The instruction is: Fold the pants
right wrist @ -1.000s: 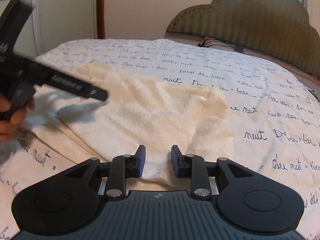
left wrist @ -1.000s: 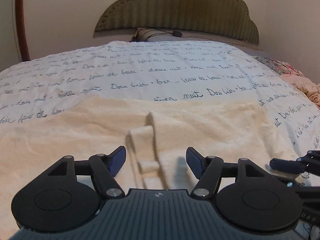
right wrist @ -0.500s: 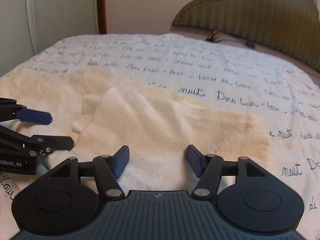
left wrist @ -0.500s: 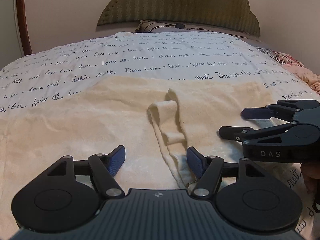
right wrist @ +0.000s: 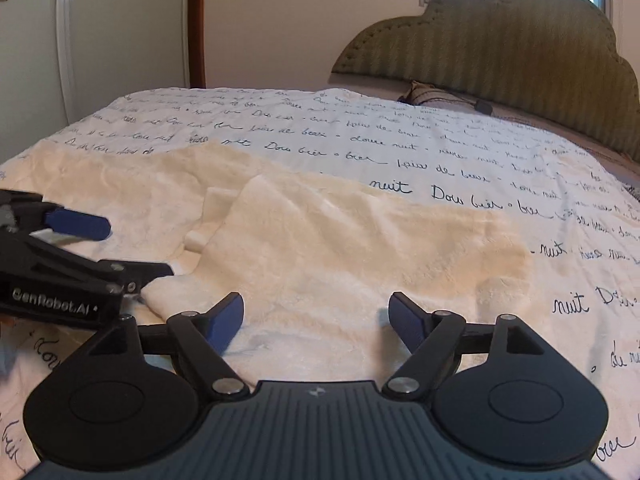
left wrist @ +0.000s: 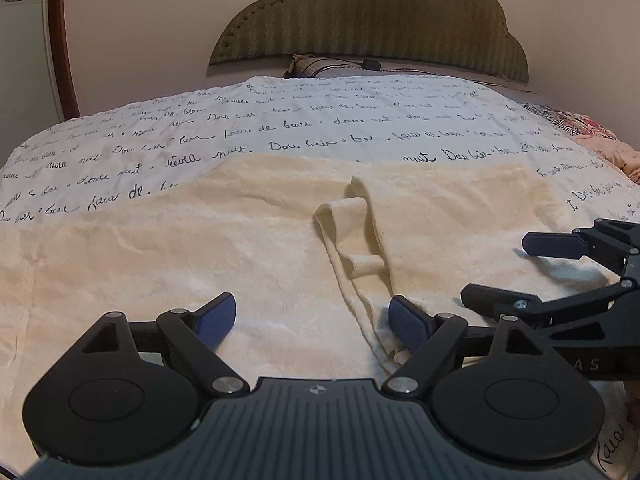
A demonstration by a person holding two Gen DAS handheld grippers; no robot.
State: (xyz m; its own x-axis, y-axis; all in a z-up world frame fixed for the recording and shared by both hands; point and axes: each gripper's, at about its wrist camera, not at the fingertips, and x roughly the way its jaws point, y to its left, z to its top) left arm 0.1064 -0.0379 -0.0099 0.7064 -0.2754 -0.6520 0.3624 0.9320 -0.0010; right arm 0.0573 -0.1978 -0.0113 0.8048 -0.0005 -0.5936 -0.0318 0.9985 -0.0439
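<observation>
Cream fleece pants (left wrist: 200, 248) lie spread flat on the bed, and they show in the right wrist view (right wrist: 340, 248) too. A folded waistband strip (left wrist: 352, 232) runs down the middle toward me. My left gripper (left wrist: 312, 316) is open, low over the near edge of the pants, its right finger beside the strip. My right gripper (right wrist: 316, 316) is open over the near right part of the pants. Each gripper shows in the other's view, the right one (left wrist: 512, 272) and the left one (right wrist: 104, 248), both open.
The bed has a white cover with black handwriting (left wrist: 320, 128). A padded green headboard (left wrist: 368, 20) and a pillow (left wrist: 320, 66) stand at the far end. A pink quilt (left wrist: 600, 140) lies at the right edge. A wooden door frame (left wrist: 60, 40) is at the left.
Both grippers have settled lower and closer to the pants' near edge. The right gripper opened from nearly shut a second ago. The pants lie unchanged.
</observation>
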